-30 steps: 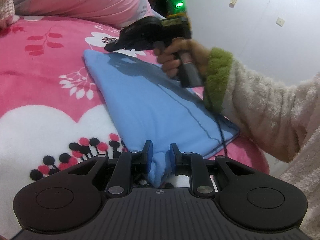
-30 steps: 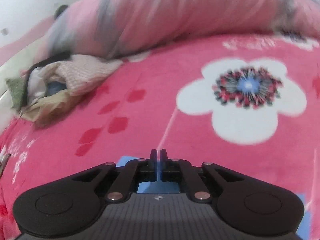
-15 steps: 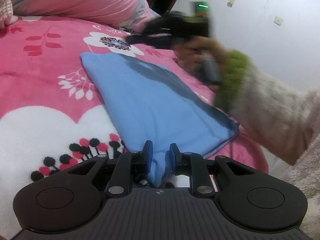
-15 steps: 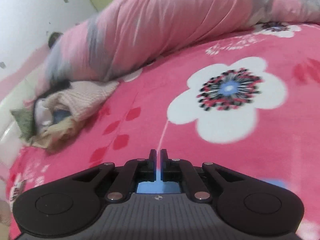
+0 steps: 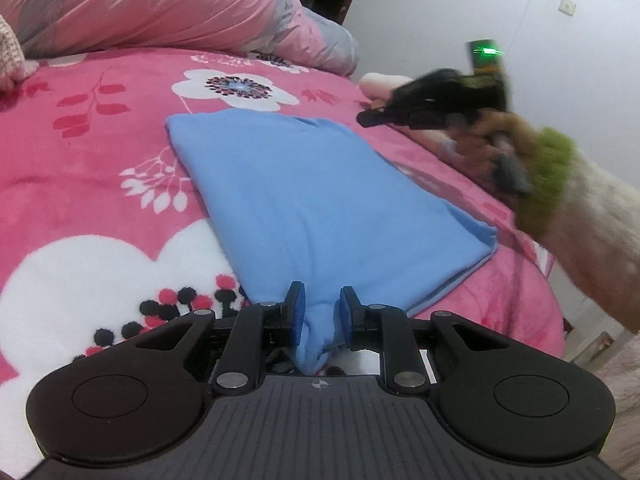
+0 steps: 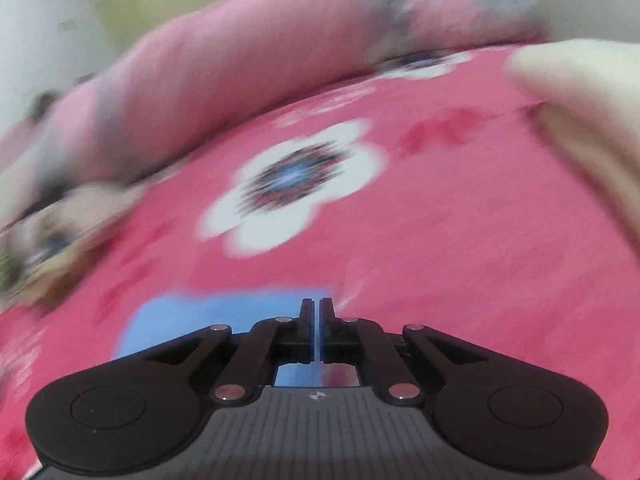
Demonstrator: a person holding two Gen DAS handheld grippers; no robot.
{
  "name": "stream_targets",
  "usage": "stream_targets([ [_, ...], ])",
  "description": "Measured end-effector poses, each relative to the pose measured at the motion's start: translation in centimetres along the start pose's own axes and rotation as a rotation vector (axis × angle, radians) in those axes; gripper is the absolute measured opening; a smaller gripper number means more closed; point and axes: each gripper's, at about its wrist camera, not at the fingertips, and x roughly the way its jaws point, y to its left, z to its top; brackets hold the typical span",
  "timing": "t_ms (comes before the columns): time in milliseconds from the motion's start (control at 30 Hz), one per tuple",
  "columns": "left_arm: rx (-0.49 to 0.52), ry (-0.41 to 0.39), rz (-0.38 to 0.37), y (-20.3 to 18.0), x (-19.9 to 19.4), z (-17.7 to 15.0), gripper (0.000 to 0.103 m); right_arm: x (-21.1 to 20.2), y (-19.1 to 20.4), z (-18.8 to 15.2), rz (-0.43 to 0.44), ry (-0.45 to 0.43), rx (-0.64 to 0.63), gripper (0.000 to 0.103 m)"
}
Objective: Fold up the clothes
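Now our right gripper (image 5: 366, 119), jaws together and empty, has swung off the folded soft blue cotton garment (image 5: 320, 200) toward two o'clock, while our left gripper (image 5: 320, 312) still clamps its near corner on the pink floral blanket (image 5: 80, 160), so this fold looks finished.

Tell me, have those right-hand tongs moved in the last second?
Yes. The right tongs have swung off the blue garment toward the bed's wall-side edge.

A pink blanket (image 5: 80, 152) with white flowers covers the bed. A big pink pillow (image 5: 160, 4) lies at the far end.
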Motion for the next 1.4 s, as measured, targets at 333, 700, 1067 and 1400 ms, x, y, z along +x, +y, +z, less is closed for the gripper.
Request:
stream_targets([
  [333, -0.014, 0.021, 0.027, -0.4, 0.0, 0.3, 0.020, -6.2, -1.0, -4.9, -0.197, -0.042, -0.024, 0.004],
  [700, 0.030, 0.058, 0.079, -1.4, 0.2, 1.0, 0.021, -12.8, 1.2, -13.0, -0.171, 0.056, -0.038, 0.006],
  [1067, 0.076, 0.093, 0.110, -2.2, 0.1, 1.4, 0.022, -13.0, 3.8, -14.2, -0.110, -0.014, -0.066, 0.007],
  [1400, 0.084, 0.059, 0.122, -2.3, -2.0, 2.1, 0.026, -15.6, 6.4, -14.3, -0.194, -0.088, -0.154, 0.008],
])
